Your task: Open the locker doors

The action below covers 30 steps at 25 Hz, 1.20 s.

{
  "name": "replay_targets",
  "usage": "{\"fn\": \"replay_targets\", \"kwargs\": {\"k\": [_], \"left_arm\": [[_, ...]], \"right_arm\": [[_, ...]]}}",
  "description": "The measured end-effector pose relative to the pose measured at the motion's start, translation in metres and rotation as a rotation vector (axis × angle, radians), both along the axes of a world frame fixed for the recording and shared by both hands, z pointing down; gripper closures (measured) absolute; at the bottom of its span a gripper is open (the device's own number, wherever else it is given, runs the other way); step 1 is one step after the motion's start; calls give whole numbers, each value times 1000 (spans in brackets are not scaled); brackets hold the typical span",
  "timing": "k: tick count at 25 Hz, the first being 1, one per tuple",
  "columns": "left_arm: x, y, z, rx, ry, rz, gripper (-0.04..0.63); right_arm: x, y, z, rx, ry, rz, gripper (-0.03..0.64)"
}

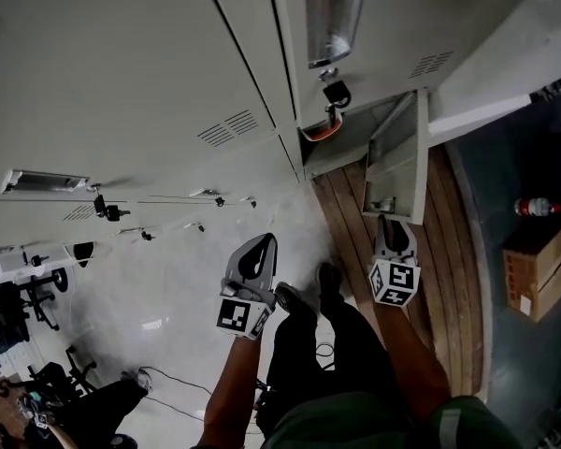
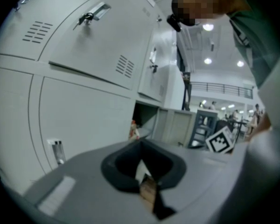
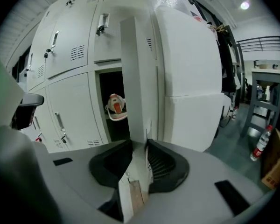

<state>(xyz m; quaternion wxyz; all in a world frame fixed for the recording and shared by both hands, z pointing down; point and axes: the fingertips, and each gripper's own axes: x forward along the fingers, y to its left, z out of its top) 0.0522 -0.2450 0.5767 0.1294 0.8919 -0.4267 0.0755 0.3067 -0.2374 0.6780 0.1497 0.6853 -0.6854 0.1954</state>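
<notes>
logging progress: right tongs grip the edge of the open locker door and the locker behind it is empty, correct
No, the locker is not empty: the right gripper view shows an orange and white object inside it. The right tongs do grip the edge of the open locker door.

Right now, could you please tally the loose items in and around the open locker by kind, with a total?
Plastic bottle: 1
Cardboard box: 1
Orange and white item: 1
Total: 3
</notes>
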Motion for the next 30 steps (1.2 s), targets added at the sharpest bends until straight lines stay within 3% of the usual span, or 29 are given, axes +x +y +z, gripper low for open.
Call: {"fn": "replay_targets", "kwargs": {"k": [5,9,12,17,19,22,30], "left_arm": [[8,1,-8,0,-17,12,597],[5,-2,-18,7,-31,-1,597],[-4,-5,-26,12,-34,-31,597],[-30,-7,-42,23,-39,-96,597],[-44,-8,-50,38,-43,-128,597],[-76,-5,-57,47,-48,-182,597],[-170,11,-51,30,-21,-290,597]], "right_arm": [[58,12,3,-39,5,122,526],[90,11,3,-57,10,163,526],[97,16,3,-74,1,168,526],[75,51,19,-171,-115,188,526],[48,55,25,-205,-138,125,531],[-21,39,20,-202,-137,-66,594],[-260,-59,-17,-19,-130,-597,606]]}}
